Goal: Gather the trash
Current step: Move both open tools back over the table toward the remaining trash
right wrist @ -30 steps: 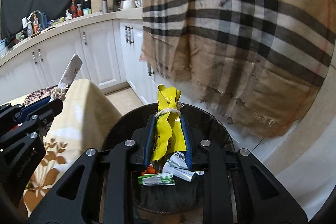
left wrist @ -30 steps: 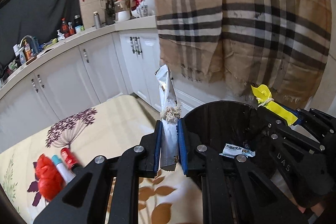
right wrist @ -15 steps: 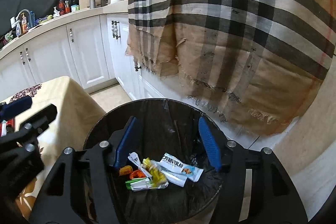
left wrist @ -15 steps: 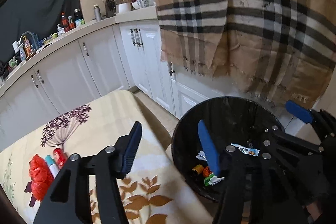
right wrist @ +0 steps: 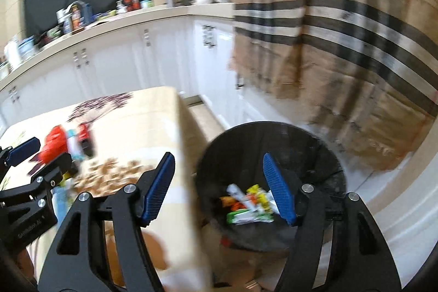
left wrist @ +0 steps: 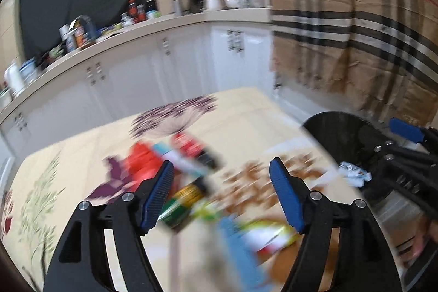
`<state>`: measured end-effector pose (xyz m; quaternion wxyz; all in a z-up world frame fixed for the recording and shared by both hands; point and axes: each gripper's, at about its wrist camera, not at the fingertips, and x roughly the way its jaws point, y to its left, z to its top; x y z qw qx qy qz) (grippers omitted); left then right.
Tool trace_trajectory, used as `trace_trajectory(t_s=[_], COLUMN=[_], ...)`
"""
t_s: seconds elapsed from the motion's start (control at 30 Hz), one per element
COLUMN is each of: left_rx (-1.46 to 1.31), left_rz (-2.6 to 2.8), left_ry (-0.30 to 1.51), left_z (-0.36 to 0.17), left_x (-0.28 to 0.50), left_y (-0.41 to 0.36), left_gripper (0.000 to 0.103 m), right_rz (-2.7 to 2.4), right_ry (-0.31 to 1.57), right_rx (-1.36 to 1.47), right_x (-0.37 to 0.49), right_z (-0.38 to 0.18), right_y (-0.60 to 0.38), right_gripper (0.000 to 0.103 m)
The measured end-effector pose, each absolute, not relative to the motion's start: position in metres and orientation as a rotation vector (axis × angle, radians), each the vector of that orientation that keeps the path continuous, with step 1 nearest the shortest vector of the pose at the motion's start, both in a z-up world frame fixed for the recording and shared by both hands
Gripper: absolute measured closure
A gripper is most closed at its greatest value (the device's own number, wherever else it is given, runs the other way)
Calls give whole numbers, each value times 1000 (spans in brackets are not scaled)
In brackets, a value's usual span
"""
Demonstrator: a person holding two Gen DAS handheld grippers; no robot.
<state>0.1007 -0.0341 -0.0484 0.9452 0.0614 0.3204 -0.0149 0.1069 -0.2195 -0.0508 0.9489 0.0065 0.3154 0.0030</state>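
Nearest the left gripper [left wrist: 221,193], jaws just opened wide with nothing between them, blurred trash [left wrist: 189,196] lies on the cloth-covered counter [left wrist: 82,155]: a green-and-yellow piece, a red wrapper [left wrist: 142,163] and small tubes beyond. Beside it the right gripper [right wrist: 217,189], likewise just opened and empty, hangs over the gap between counter edge and black bin [right wrist: 273,144], where dropped wrappers [right wrist: 249,205] already rest. Both point moderately downward. Judging by the heavy blur, a hasty grab could nudge light pieces off the counter edge or pinch the cloth instead.
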Motion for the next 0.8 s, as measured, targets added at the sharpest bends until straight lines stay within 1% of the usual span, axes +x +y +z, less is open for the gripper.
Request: trace_trajectory(t_s=[0.2, 0.53, 0.77, 0.8], left_rx=[88, 14, -24, -28], left_rz=[93, 260, 300, 302], left_ry=[674, 714, 724, 723], left_z=[-52, -62, -66, -67], left_x=[72, 35, 24, 23], left_y=[28, 114, 140, 143], left_gripper=[33, 32, 32, 32], right_rz=[99, 202, 245, 248], right_ry=[680, 789, 838, 844], right_rx=[-45, -132, -180, -184], right_x=[89, 78, 82, 83], right_z=[-54, -79, -91, -93], right_y=[-174, -120, -94, -91], right_gripper=[38, 38, 40, 42])
